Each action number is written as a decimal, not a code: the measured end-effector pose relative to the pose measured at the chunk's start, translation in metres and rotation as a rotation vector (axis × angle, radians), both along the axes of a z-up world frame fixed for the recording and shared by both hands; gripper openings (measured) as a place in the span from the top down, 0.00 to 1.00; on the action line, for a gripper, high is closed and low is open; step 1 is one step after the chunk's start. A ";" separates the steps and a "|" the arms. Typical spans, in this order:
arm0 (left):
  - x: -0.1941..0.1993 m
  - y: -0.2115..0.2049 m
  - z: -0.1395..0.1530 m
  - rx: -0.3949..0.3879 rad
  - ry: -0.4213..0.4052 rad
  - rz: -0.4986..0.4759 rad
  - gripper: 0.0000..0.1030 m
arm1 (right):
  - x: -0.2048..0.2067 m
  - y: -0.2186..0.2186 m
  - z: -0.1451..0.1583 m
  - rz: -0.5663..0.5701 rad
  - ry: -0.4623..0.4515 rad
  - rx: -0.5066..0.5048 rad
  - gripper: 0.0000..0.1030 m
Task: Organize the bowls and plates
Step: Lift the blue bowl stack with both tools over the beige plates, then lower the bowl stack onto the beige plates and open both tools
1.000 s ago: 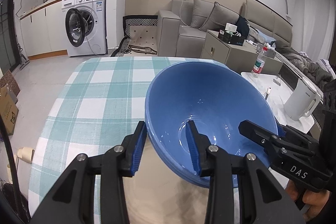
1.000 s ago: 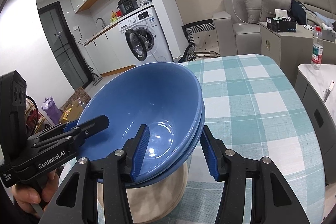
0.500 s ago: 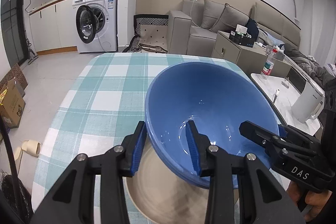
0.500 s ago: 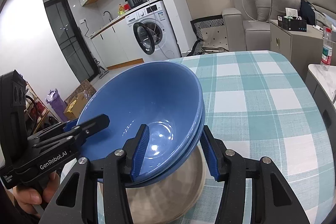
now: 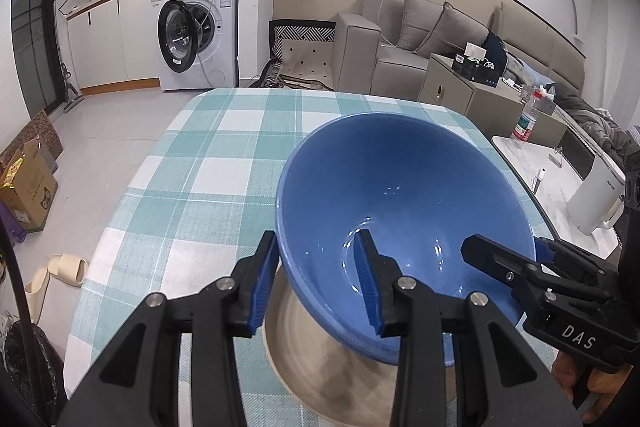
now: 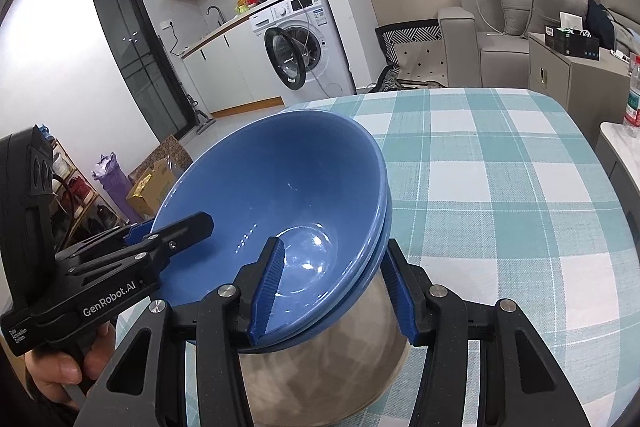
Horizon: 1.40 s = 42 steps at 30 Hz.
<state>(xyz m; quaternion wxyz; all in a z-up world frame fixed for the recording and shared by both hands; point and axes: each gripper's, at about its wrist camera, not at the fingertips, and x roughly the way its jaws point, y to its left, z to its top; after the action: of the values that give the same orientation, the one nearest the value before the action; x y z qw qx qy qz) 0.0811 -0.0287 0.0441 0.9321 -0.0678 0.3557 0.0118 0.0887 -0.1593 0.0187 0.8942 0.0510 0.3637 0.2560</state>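
Two nested blue bowls (image 5: 404,211) hang tilted just above a beige plate (image 6: 320,359) on the teal-checked bench (image 5: 208,187). The left claw (image 5: 316,283) is clenched on the stack's rim, one pad inside and one outside; its body reads "GenRobot.AI" in the right wrist view. On the opposite rim, the right claw (image 6: 332,287) grips likewise, marked "DAS". Beyond the bowls stands a white washing machine (image 5: 196,31).

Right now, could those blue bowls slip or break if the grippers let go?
Probably. The blue bowls look glossy, so likely slippery, and hard like ceramic, so they might chip. Two nested ones, pinched only at opposite rims by left gripper and right gripper, could tip.
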 end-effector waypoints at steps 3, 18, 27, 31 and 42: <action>-0.001 0.001 -0.002 -0.001 0.009 0.000 0.64 | 0.001 0.000 -0.002 0.003 0.009 -0.004 0.51; 0.001 0.000 -0.011 0.005 0.047 -0.006 0.62 | 0.007 0.002 -0.008 0.005 0.033 -0.004 0.49; 0.001 0.001 -0.011 0.002 0.036 -0.030 0.55 | 0.002 0.005 -0.007 0.021 0.016 -0.008 0.37; -0.001 0.000 -0.009 0.020 0.013 -0.039 0.46 | -0.002 0.005 -0.003 0.033 -0.027 0.002 0.17; -0.005 0.012 -0.008 0.003 -0.015 -0.030 0.27 | -0.003 0.008 -0.003 0.040 -0.034 -0.011 0.13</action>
<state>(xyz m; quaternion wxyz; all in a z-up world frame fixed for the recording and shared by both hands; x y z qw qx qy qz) 0.0757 -0.0165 0.0361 0.9349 -0.0613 0.3496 -0.0021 0.0855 -0.1513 0.0157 0.8953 0.0346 0.3505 0.2727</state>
